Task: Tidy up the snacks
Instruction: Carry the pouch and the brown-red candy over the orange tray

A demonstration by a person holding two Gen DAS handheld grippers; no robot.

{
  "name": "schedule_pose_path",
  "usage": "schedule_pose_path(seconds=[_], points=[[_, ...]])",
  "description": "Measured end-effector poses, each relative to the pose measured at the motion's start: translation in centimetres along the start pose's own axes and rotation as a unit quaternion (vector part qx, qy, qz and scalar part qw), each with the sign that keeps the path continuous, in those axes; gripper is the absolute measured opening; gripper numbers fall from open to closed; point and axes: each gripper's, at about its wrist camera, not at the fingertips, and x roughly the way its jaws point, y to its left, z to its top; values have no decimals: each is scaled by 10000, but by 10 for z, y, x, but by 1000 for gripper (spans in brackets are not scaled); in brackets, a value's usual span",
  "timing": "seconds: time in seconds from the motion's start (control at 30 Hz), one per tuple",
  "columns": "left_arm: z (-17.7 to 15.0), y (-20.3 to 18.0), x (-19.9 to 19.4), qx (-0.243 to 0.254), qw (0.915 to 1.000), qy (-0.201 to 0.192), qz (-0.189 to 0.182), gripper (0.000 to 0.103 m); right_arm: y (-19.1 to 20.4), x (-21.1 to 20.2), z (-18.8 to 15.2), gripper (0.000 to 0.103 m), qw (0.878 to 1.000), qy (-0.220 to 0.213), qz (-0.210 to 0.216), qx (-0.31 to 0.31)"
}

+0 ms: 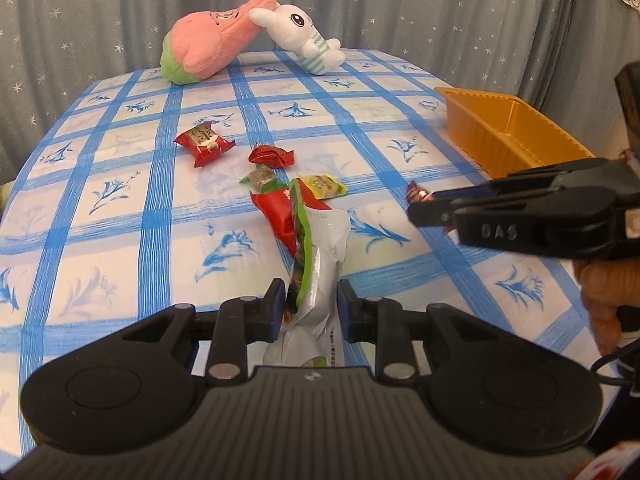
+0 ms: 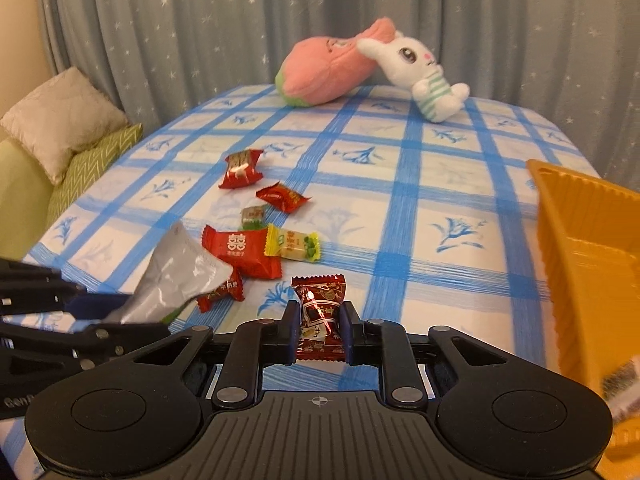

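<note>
My left gripper [image 1: 308, 298] is shut on a silver and green snack pouch [image 1: 316, 272] and holds it above the tablecloth; it also shows in the right wrist view [image 2: 176, 276]. My right gripper [image 2: 320, 316] is shut on a dark red candy [image 2: 320, 308], seen from the side in the left wrist view [image 1: 418, 196]. Loose snacks lie mid-table: a red candy [image 1: 204, 142], a small red one [image 1: 272, 156], a green-brown one [image 1: 260, 178], a yellow one [image 1: 324, 186] and a big red packet [image 2: 240, 252]. The gold tray [image 1: 508, 128] stands at the right.
A pink plush [image 1: 212, 40] and a white rabbit plush [image 1: 304, 36] lie at the table's far edge before a grey curtain. A sofa with cushions [image 2: 64, 136] is left of the table. The tray's near wall [image 2: 584, 264] is close on my right.
</note>
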Motion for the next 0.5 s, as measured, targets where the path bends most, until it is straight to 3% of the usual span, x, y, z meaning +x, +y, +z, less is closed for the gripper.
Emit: schedule_pose_path(seconds=[0.5], points=[[-6,-57,-53,-425,9989,-188,105,25,-22,-94,-42,21,9944,-47,-321,1001]])
